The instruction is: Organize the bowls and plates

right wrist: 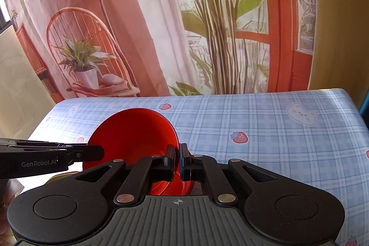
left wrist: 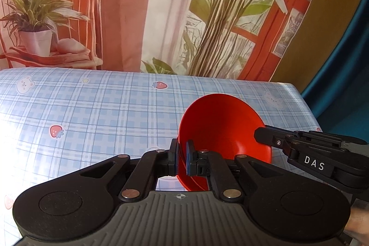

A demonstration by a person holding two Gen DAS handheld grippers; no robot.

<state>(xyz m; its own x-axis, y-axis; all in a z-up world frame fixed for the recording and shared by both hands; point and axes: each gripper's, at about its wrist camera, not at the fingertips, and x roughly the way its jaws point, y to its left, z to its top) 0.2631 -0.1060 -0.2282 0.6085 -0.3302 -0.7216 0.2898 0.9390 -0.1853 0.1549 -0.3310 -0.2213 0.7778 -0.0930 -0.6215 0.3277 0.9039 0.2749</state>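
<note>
Left tool (left wrist: 182, 157) pinching near rim of red bowl (left wrist: 221, 128), right tool (right wrist: 178, 159) pinching opposite rim. Bowl tilted, above checked surface (left wrist: 92, 107). Two-sided grip, I judge, stops swing.

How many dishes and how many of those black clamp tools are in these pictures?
Glossy red plastic bowl: 1, its rim pinched on both sides.
Black hand-held gripper: 2, the left hand-held gripper and the right hand-held gripper.
A second dish may sit underneath; I cannot tell.
Total: 3
</note>
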